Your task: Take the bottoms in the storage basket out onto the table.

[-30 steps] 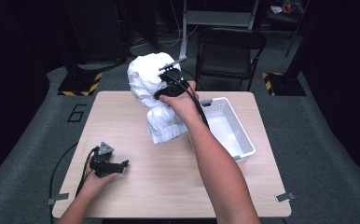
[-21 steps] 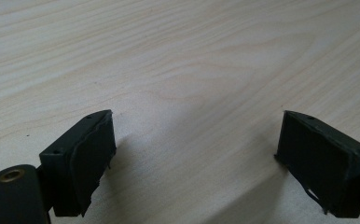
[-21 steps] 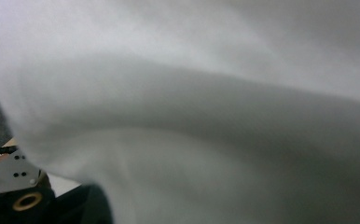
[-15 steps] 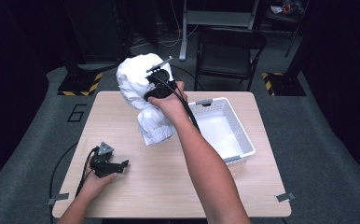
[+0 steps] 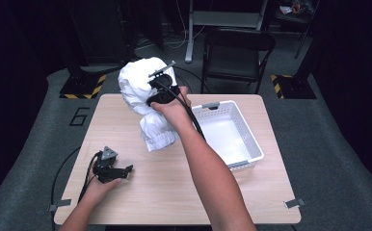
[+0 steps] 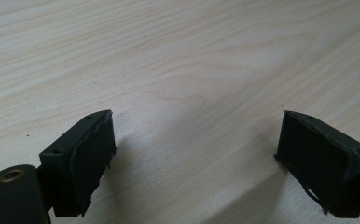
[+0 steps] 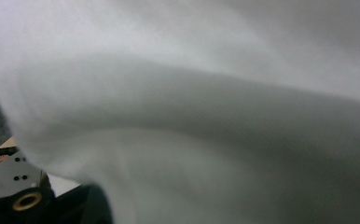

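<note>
Right tool (image 5: 161, 85) is clamped on the white garment (image 5: 145, 103), high above the far side of the worktop (image 5: 184, 187), and you've got the cloth bunched and hanging so that its ribbed hem trails down to the wood just left of the white basket (image 5: 251, 149) — lifted like that, I'd guess, to let the folds drop open or to carry it across to the basket. Your left tool (image 5: 111, 168) rests low near the front-left corner, its two pads well apart with bare wood grain between them, nothing gripped — parked out of the way, it seems. From the right tool's own camera the cloth (image 7: 206, 107) is a pale blur pressed up close, so the pads and the exact bite are hidden. Which part of the garment you've caught — collar, sleeve or body — is hard to tell, and your forearm (image 5: 208, 168) covers part of the basket's near-left rim.
</note>
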The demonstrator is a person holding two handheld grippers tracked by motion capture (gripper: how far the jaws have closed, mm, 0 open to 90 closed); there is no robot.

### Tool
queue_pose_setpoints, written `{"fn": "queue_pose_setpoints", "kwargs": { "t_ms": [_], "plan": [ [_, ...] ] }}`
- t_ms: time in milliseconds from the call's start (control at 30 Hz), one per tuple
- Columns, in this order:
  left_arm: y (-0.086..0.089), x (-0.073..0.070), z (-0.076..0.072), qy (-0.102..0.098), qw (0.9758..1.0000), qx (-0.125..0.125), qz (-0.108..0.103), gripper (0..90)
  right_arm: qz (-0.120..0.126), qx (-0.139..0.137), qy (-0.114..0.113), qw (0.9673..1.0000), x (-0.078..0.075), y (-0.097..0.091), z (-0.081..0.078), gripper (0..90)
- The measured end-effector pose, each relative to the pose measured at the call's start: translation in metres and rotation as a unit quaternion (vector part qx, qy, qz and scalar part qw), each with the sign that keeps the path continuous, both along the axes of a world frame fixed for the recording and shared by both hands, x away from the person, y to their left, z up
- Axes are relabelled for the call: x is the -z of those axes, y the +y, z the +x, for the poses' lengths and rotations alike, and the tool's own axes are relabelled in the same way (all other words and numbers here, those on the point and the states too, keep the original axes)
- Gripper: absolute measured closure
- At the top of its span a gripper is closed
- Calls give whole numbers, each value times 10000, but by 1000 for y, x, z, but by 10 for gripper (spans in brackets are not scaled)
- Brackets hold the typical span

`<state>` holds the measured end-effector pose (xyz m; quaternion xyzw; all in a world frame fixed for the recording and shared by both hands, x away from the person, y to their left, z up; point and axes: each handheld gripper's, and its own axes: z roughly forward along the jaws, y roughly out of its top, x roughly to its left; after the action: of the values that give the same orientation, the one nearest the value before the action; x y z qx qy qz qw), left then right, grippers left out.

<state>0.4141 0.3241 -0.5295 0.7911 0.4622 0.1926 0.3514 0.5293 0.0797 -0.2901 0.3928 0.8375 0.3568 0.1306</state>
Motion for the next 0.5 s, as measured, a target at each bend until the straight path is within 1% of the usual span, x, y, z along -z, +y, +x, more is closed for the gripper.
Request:
{"fn": "queue_pose_setpoints", "kwargs": {
  "t_ms": [33, 67, 100, 133, 233, 333, 500],
  "plan": [
    [0, 0, 0, -3, 10000, 2, 3, 109, -8, -8, 23, 10000, 1, 1, 0, 538],
    [0, 0, 0, -2, 10000, 3, 5, 109, 25, -7, -7, 10000, 3, 3, 0, 538],
    [0, 0, 0, 9, 10000, 26, 16, 109, 6, -31, -20, 10000, 4, 3, 0, 537],
    [0, 0, 0, -2, 10000, 23, 18, 109, 11, -5, 16, 10000, 4, 5, -1, 538],
    [0, 0, 0, -2, 10000, 24, 19, 109, 26, -2, 18, 10000, 6, 7, -1, 537],
    [0, 0, 0, -5, 10000, 26, 18, 109, -37, -27, 32, 10000, 9, 9, -1, 537],
    [0, 0, 0, 11, 10000, 37, 31, 109, -65, -9, 56, 10000, 13, 10, -1, 537]
  ]
}}
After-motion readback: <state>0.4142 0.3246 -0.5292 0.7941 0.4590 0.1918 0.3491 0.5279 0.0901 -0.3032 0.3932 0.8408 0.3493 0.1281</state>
